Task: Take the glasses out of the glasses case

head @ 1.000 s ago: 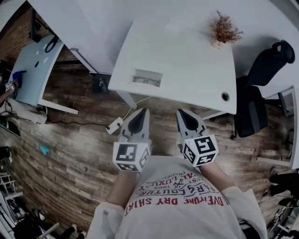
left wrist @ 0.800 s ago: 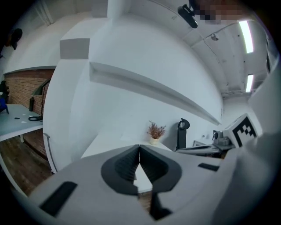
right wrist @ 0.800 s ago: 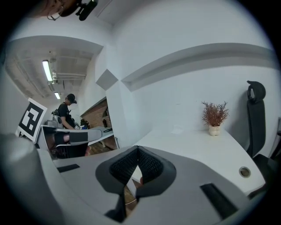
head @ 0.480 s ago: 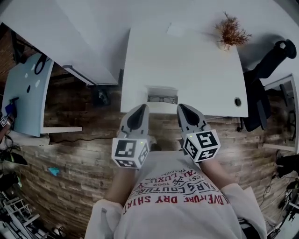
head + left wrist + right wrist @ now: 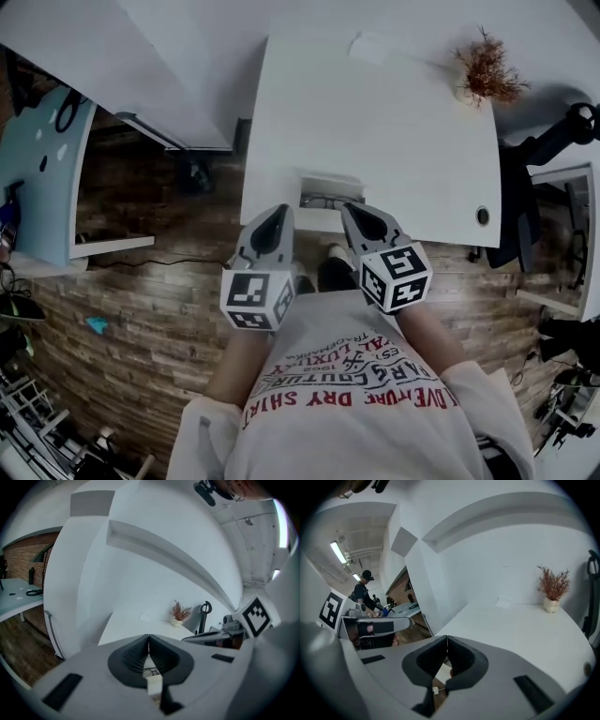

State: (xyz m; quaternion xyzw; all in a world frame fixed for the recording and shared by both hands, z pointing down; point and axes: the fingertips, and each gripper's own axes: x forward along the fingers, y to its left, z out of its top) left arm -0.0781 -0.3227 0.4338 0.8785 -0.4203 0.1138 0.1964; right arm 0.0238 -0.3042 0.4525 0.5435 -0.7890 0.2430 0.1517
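**Both grippers clenched and empty, case not touched**

- 2 grippers in head view: left gripper (image 5: 278, 212) at 11 o'clock of the torso, right gripper (image 5: 350, 208) at 1 o'clock. Both tips point to 12, at the near edge of the table (image 5: 375, 122).
- Left gripper (image 5: 148, 638) in its own view: jaws pressed together, nothing between them.
- Right gripper (image 5: 447, 640) in its own view: same, jaws closed tip to tip, nothing held.
- 1 case (image 5: 328, 187): open, on the table at its 6 o'clock edge, between the two tips and just past them toward 12. Neither gripper touches it.
- 1 pair of glasses (image 5: 324, 200): dark frame, lying inside the case.
- 1 plant (image 5: 487, 73) in a pale pot at the table's 2 o'clock corner. It also shows in the left gripper view at 1 o'clock and the right gripper view at 2 o'clock.
- 1 paper (image 5: 375, 44) at the table's 12 o'clock edge.
- 1 hole (image 5: 482, 216) in the tabletop at 4 o'clock.
- 1 dark chair (image 5: 553, 141) off the table at 3 o'clock.
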